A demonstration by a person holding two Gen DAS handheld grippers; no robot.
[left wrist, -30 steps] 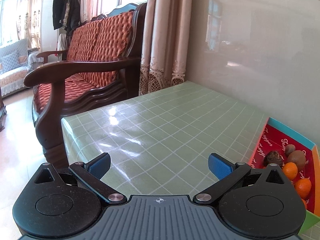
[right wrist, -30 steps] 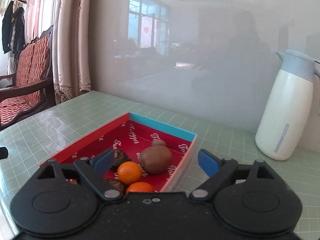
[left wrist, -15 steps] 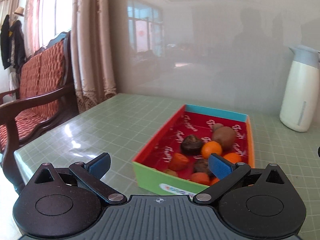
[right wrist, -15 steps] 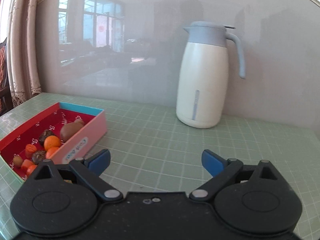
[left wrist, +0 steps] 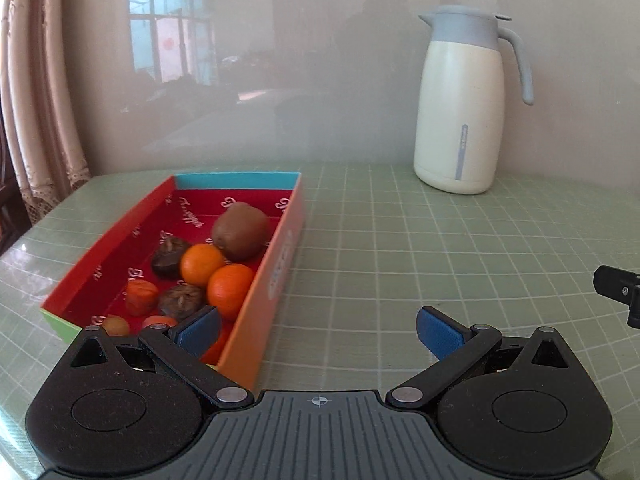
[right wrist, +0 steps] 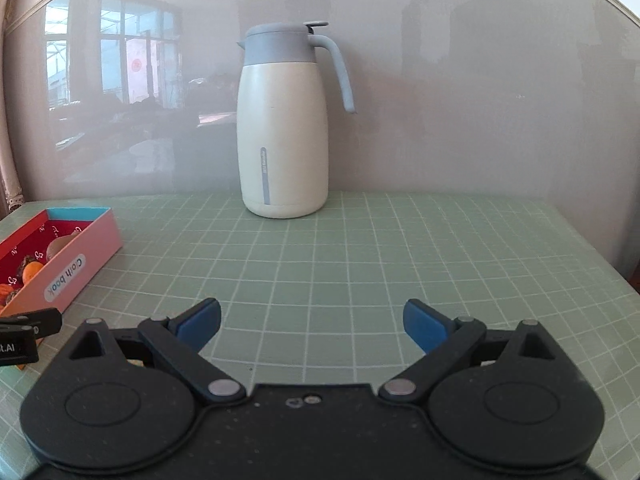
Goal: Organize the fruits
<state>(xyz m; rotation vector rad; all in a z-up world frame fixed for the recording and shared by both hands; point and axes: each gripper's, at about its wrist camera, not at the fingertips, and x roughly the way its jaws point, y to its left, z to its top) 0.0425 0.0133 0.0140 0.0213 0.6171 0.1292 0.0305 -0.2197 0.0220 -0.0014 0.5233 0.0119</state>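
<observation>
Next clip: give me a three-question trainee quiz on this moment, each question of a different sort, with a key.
1. True or false: the kiwi lies in the box with the oranges.
2. Multiple choice: the white jug stands
A. inside the box
B. on the table, near the wall
C. on its side
3. Fill in: both the left gripper and the right gripper are ____ and hold nothing.

Key: 1 true; 2 B; 3 open
</observation>
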